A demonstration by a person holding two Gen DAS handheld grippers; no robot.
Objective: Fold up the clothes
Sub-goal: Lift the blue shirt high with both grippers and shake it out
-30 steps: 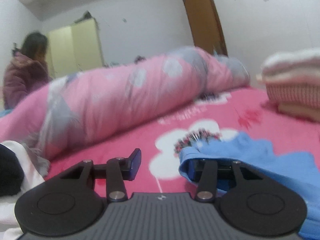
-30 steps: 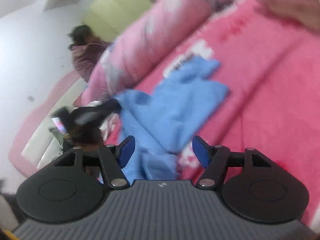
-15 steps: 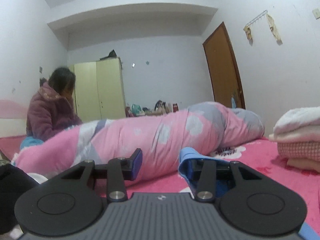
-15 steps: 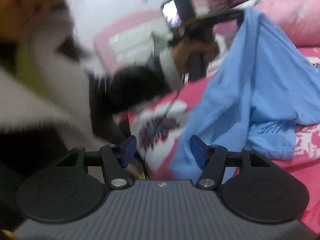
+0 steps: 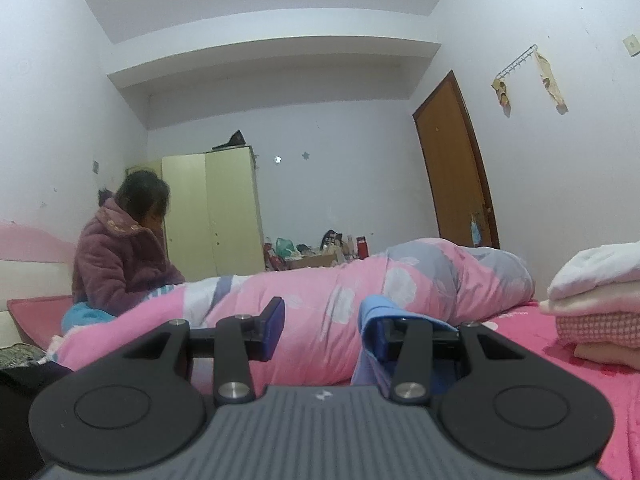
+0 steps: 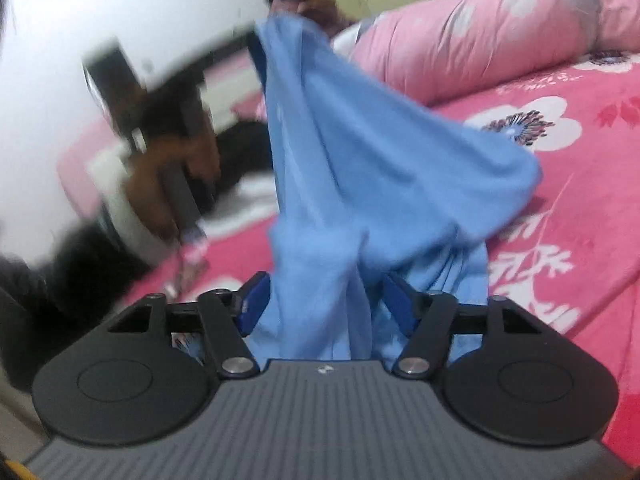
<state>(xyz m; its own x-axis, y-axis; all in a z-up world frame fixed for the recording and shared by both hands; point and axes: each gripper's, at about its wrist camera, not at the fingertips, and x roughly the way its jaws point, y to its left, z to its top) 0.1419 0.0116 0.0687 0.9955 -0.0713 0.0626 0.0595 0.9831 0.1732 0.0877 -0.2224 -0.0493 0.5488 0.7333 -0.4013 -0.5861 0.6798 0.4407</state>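
A light blue garment (image 6: 380,160) hangs in a peak above the pink flowered bed sheet (image 6: 580,152). Its top edge (image 5: 374,308) is draped over the right finger of my left gripper (image 5: 324,330), whose jaws stand wide open. In the right wrist view a blurred hand (image 6: 160,172) holds that left gripper up at the peak of the cloth. My right gripper (image 6: 326,306) is open low at the garment's bottom. Bunched blue fabric fills the gap between its two fingers, and part of it lies on the sheet.
A long rolled pink and grey quilt (image 5: 320,304) lies across the bed behind the garment. A stack of folded clothes (image 5: 592,308) sits at the right. A person in a purple coat (image 5: 120,264) sits at the far left of the bed.
My left gripper rose from the bed, lifting the blue garment hung on its right finger. My right gripper swung round to the hanging cloth, which now sits between its fingers.
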